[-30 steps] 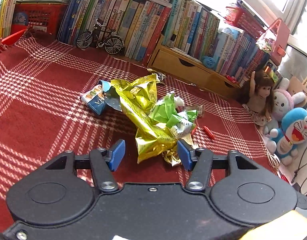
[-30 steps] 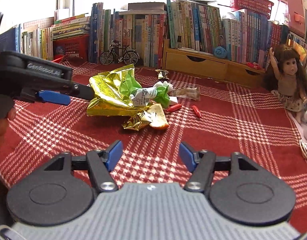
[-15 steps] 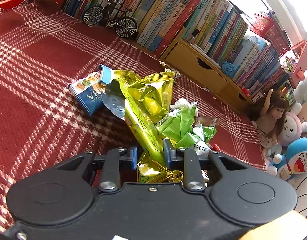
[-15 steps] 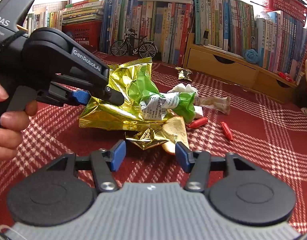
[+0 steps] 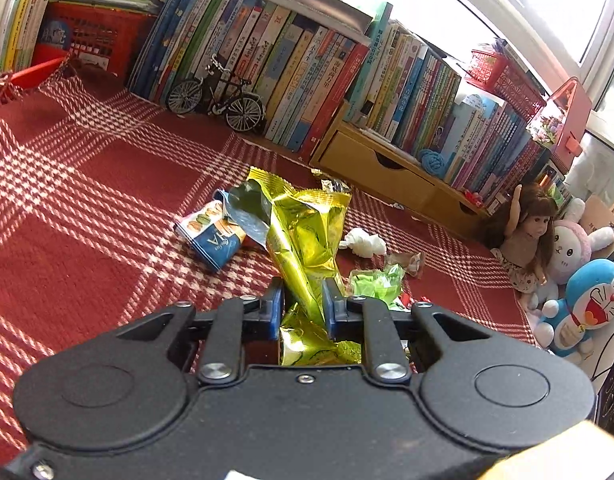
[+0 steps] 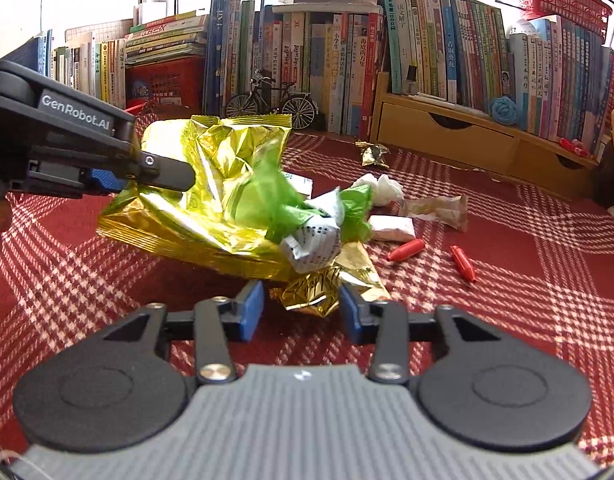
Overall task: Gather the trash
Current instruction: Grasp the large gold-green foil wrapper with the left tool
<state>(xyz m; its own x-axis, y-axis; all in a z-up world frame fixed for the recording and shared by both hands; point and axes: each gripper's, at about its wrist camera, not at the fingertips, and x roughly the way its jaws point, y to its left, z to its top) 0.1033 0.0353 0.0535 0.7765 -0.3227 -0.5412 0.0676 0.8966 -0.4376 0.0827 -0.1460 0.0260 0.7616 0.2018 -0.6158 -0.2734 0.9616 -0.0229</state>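
A big gold foil bag stands up off the red checked cloth. My left gripper is closing on its lower part, and the blue pads press the foil. From the right wrist the bag hangs from the left gripper, with a green wrapper and a printed white wrapper against it. My right gripper is closing, with a small crumpled gold wrapper between its jaws, and the pads are clear of it. A blue biscuit box lies left of the bag.
Loose on the cloth are white tissue, a brown wrapper, a white packet, two red pieces and a small gold scrap. Books, a toy bicycle and wooden drawers line the back. A doll and plush toys sit at right.
My left gripper moved onto the gold bag, shut on it and raised it. My right gripper came forward around the small gold wrapper and its jaws narrowed.
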